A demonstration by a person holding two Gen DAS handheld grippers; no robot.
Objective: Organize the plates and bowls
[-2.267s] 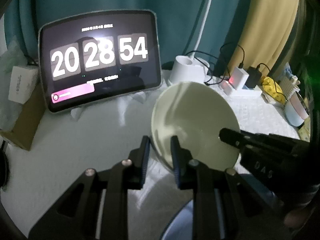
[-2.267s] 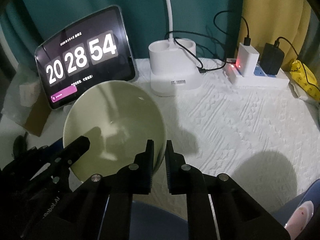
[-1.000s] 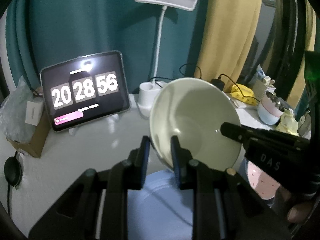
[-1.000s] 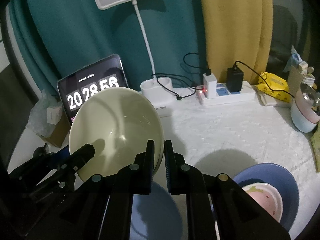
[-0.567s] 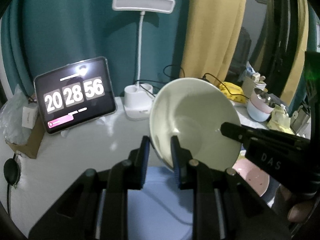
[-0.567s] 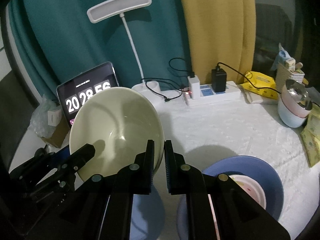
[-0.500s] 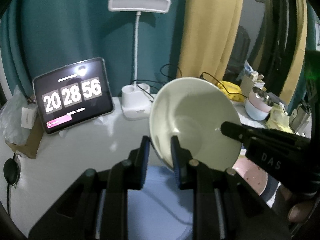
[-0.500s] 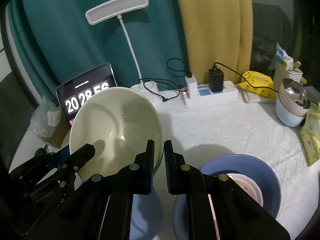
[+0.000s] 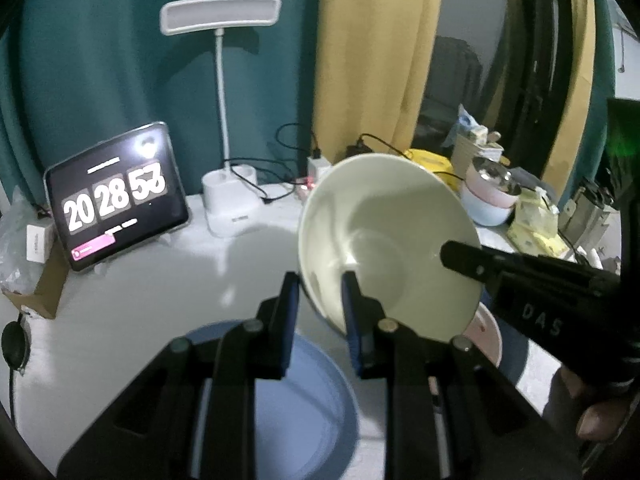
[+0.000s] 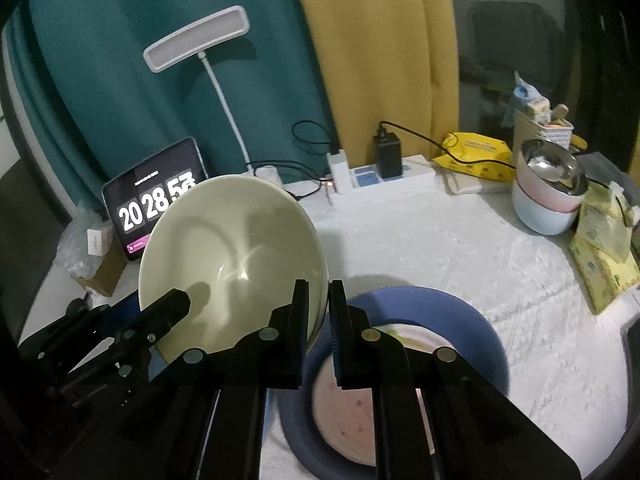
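Note:
A pale green bowl (image 9: 388,236) is held tilted in the air above the table; it also shows in the right wrist view (image 10: 232,256). My left gripper (image 9: 320,284) is shut on its left rim. My right gripper (image 10: 318,292) is shut on its right rim and reaches in from the right in the left wrist view. Below lie a blue plate (image 9: 304,408) and a second blue plate (image 10: 460,320) with a pink plate (image 10: 344,404) on it; the pink plate also shows in the left wrist view (image 9: 486,332).
A tablet clock (image 9: 116,200), a white desk lamp (image 9: 230,208) and a power strip (image 10: 380,178) stand at the back. Stacked pink and blue bowls (image 10: 548,196) with a steel bowl on top, yellow packets (image 10: 604,248) and a white basket (image 10: 540,128) are at the right.
Both grippers have carried the green bowl up and back from the table, towards the right. The blue plates and the pink plate have come into view below it.

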